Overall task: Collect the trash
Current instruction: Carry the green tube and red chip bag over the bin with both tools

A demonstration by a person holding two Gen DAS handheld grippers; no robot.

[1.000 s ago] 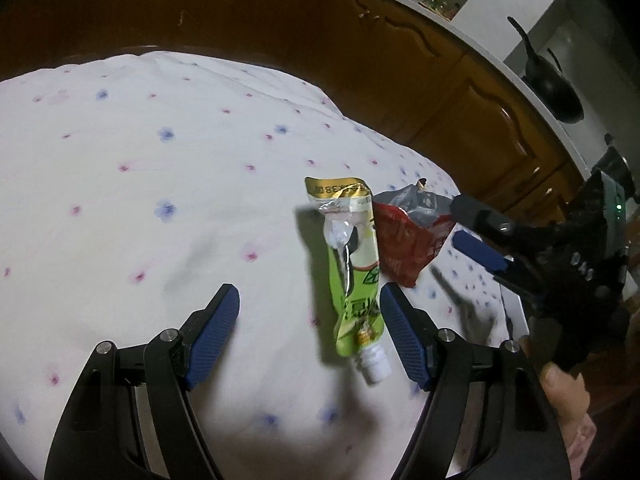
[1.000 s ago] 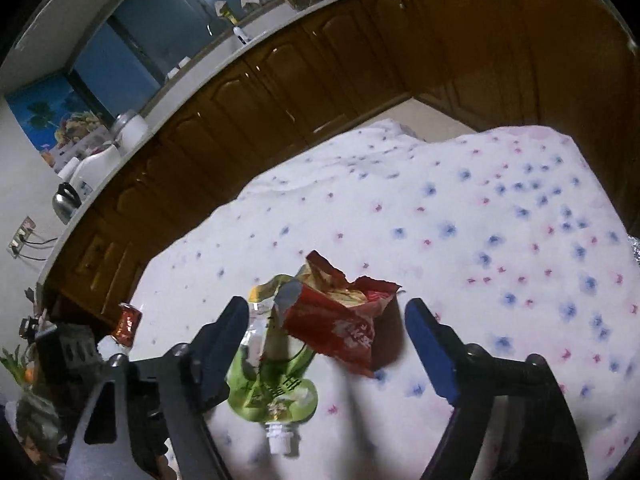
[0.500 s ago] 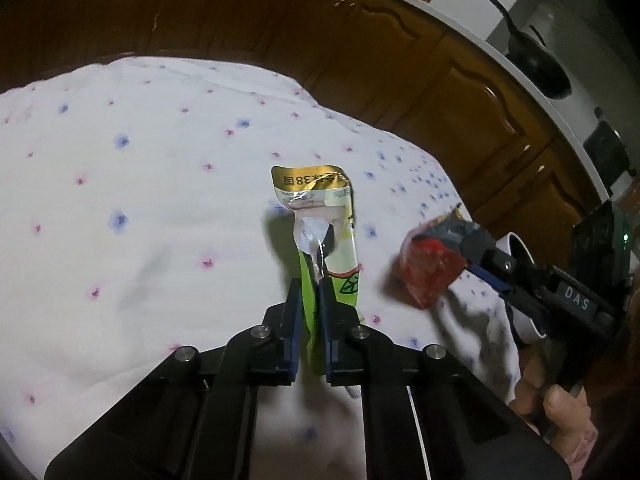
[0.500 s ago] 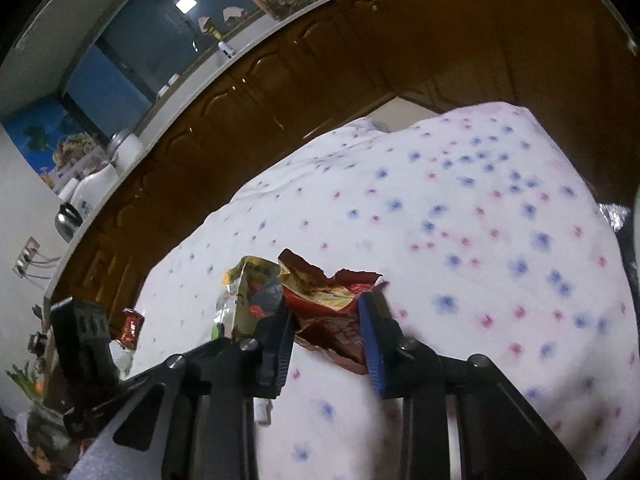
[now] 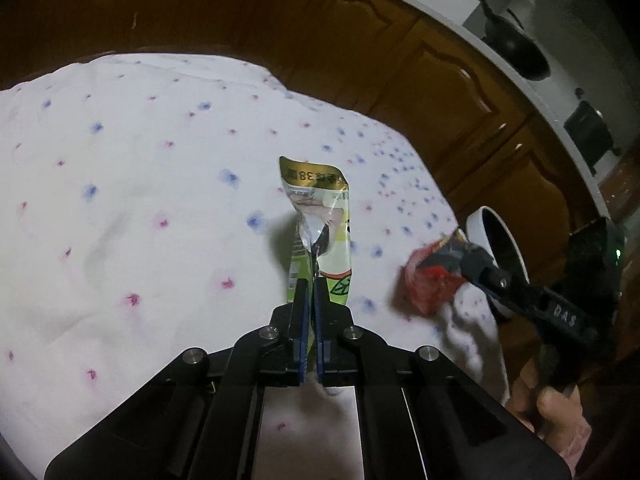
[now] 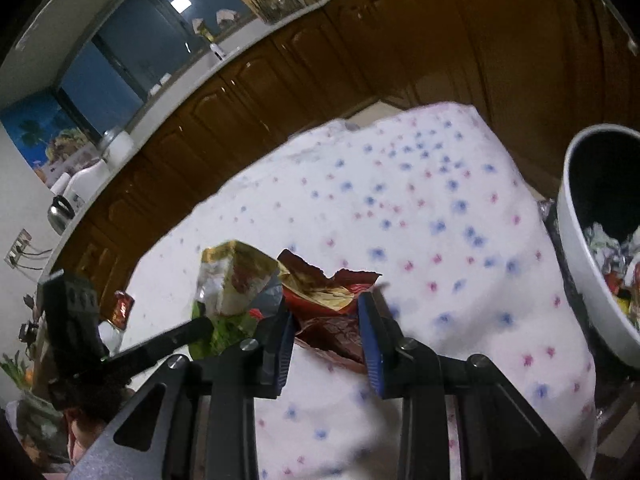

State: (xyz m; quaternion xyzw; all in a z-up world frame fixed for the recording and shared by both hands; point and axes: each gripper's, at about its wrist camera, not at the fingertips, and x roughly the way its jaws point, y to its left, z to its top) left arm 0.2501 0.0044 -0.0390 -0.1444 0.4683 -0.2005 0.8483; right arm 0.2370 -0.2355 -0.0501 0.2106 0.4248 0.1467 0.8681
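My left gripper (image 5: pixel 310 284) is shut on a green and gold drink pouch (image 5: pixel 320 216), which stands up from its blue pads above the flowered tablecloth (image 5: pixel 120 200). The right gripper (image 6: pixel 326 316) is shut on a crumpled red snack wrapper (image 6: pixel 328 300), lifted off the cloth. In the left wrist view the right gripper (image 5: pixel 452 268) holds that red wrapper (image 5: pixel 428 284) near the table's right edge, close to a white bin (image 5: pixel 476 220). The pouch (image 6: pixel 232 276) and the left gripper's fingers (image 6: pixel 176 336) show at the left of the right wrist view.
A white trash bin (image 6: pixel 576 280) with several wrappers inside stands by the table's right edge. Brown kitchen cabinets (image 6: pixel 320 60) run behind the table. A red can (image 6: pixel 122 308) sits beyond the table's left edge. A person's hand (image 5: pixel 556 404) grips the right tool.
Both grippers have closed, the left on the green pouch and the right on the red wrapper. Both pieces have come up off the cloth, and the red wrapper has moved right, nearer the bin.
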